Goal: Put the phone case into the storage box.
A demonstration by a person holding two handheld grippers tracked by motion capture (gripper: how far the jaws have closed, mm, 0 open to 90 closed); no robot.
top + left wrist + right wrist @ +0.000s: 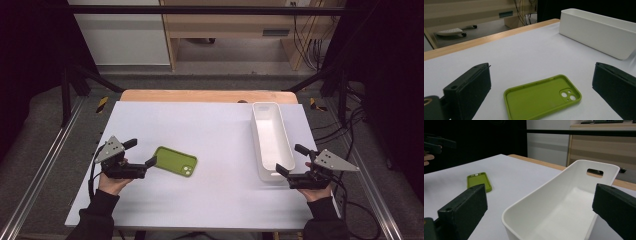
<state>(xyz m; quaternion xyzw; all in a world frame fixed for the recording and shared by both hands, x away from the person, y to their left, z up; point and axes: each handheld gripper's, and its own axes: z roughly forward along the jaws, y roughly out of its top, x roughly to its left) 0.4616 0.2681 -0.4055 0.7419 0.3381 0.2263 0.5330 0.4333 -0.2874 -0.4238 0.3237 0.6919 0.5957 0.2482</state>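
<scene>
A lime green phone case (175, 161) lies hollow side up on the white table, its camera cut-out toward the right (543, 97) (478, 181). My left gripper (140, 153) is open at the case's left end, one jaw on each side of it, touching nothing. A long white bin (270, 139) stands empty at the table's right (596, 32). My right gripper (293, 159) is open at the bin's near end (554, 207), with the bin's near wall between its jaws.
The white table sheet (210, 130) leaves a wooden strip (200, 96) bare at the far edge. Beyond it are a wooden bench and cables on the floor. Metal rails run along both sides of the table.
</scene>
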